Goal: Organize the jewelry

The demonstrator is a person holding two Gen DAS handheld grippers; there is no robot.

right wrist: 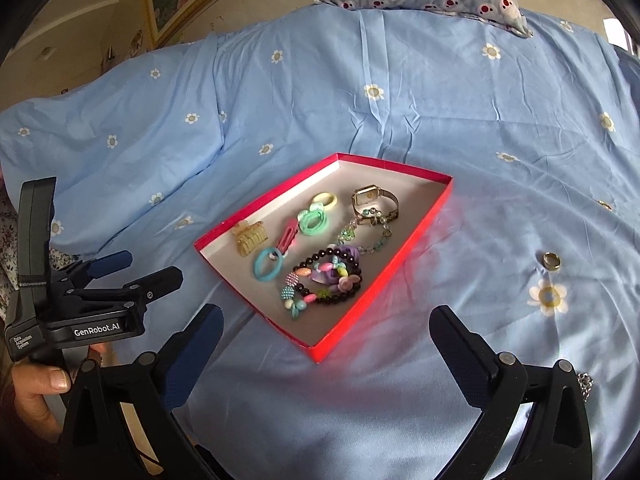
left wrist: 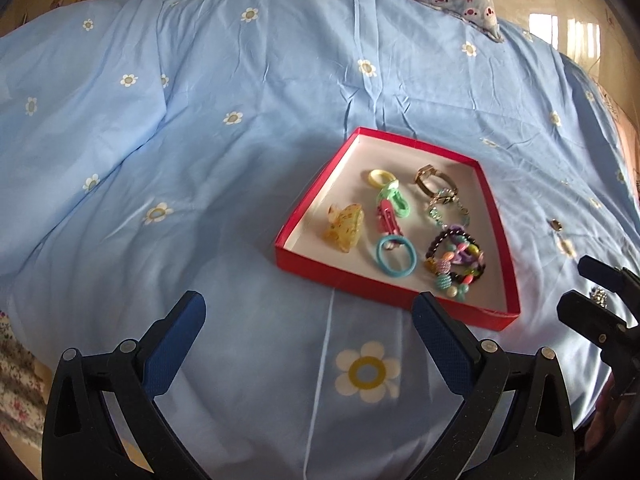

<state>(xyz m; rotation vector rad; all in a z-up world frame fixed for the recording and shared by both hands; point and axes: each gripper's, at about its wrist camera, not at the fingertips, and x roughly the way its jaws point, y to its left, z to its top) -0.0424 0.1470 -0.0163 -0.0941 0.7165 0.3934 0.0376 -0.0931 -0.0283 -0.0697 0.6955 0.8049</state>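
Both grippers, left (left wrist: 308, 322) and right (right wrist: 326, 334), gape empty near the red box (right wrist: 378, 280) of jewelry; the ring (right wrist: 551, 260) lies loose on the sheet (right wrist: 460, 120); a clumsy pinch could bury it in folds.

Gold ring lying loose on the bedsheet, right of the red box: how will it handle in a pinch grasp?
The ring looks like smooth, shiny metal, so it will probably slip between the pads. It lies nearly flat on soft blue sheet, so fingertips would likely sink and bunch fabric. Round and small: if nudged onto its edge it could roll.
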